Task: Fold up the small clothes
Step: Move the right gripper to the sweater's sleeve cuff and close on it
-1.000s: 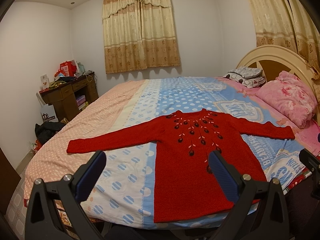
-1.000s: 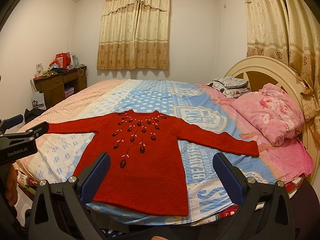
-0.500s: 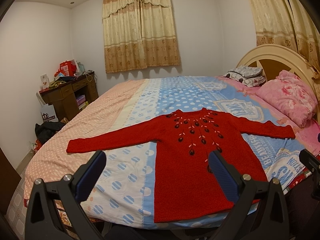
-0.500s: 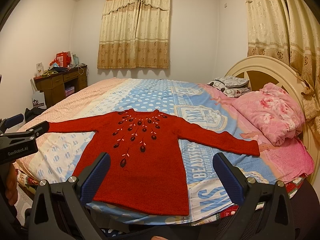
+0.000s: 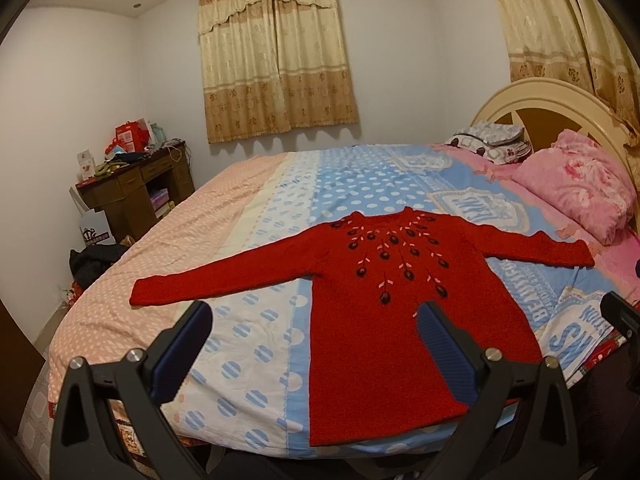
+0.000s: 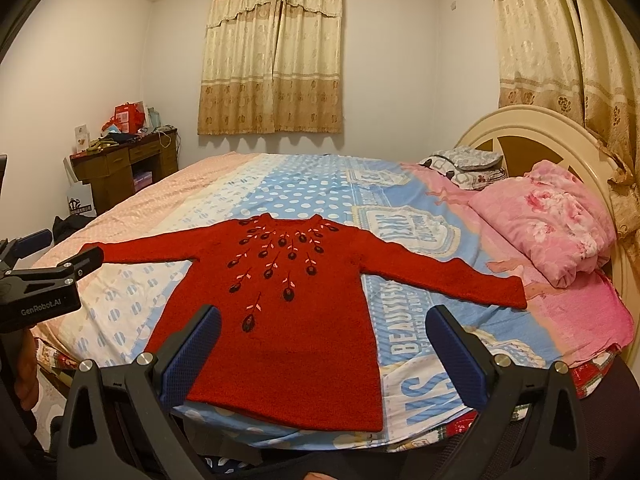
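On the bed (image 5: 256,344), the red sweater (image 5: 384,320) is lying flat, sleeves spread, ready for folding; you are holding each hand-held gripper, left (image 5: 314,334) and right (image 6: 322,338), wide open and empty above its hem.

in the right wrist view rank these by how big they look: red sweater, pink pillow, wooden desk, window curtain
Largest to smallest as they look:
1. red sweater
2. window curtain
3. pink pillow
4. wooden desk

The sweater lies nearest the camera and the fisheye stretches it, so its lead over the far curtain is unsure.
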A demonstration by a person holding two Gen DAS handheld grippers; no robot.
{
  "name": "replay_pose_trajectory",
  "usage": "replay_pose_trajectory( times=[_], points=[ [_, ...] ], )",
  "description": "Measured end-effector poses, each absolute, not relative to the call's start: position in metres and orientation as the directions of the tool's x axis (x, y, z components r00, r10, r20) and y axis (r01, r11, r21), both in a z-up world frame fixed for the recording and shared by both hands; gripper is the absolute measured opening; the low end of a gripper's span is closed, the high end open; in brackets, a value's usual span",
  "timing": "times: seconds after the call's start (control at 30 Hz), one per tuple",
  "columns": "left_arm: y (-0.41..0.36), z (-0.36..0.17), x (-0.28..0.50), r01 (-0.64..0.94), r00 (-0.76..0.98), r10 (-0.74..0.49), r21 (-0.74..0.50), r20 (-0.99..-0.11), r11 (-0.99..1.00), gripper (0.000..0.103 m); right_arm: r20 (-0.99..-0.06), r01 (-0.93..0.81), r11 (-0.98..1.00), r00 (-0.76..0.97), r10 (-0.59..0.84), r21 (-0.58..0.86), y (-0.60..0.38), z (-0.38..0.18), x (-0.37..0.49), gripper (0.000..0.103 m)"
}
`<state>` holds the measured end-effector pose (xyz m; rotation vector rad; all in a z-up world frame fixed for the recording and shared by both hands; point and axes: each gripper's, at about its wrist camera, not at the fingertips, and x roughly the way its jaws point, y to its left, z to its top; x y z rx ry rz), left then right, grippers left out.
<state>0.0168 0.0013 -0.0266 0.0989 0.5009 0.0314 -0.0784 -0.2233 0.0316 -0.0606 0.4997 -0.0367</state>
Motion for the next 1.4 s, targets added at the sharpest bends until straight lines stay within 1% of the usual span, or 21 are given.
replay_pose_trajectory(
  times=[0.3,0.57,1.0,1.27,1.4],
  points=[
    [-0.007,-0.036,0.045,0.007,0.858,0.068,0.144,-0.509,0.99,0.103,-0.523,0.033,0.998,0.851,-0.053,-0.048,-0.236,0.012,-0.054,0.102],
    [-0.024,-0.051,0.075,0.045,0.831,0.056,0.169,-0.553,0.985,0.103,-0.568,0.083,0.997,0.82,-0.073,-0.008,-0.267,-0.006,-0.027,0.102],
    [-0.043,-0.08,0.134,0.079,0.777,0.062,0.195,-0.626,0.978,0.103,-0.637,0.171,0.985,0.761,-0.121,0.017,-0.322,-0.038,0.023,0.102],
    [-0.053,-0.095,0.169,0.096,0.76,0.059,0.202,-0.648,0.975,0.103,-0.683,0.223,0.975,0.714,-0.154,0.013,-0.357,-0.056,0.06,0.102],
    [-0.066,-0.101,0.18,0.107,0.774,0.069,0.236,-0.629,0.966,0.103,-0.694,0.249,0.968,0.701,-0.163,0.023,-0.377,-0.066,0.078,0.102]
  ],
)
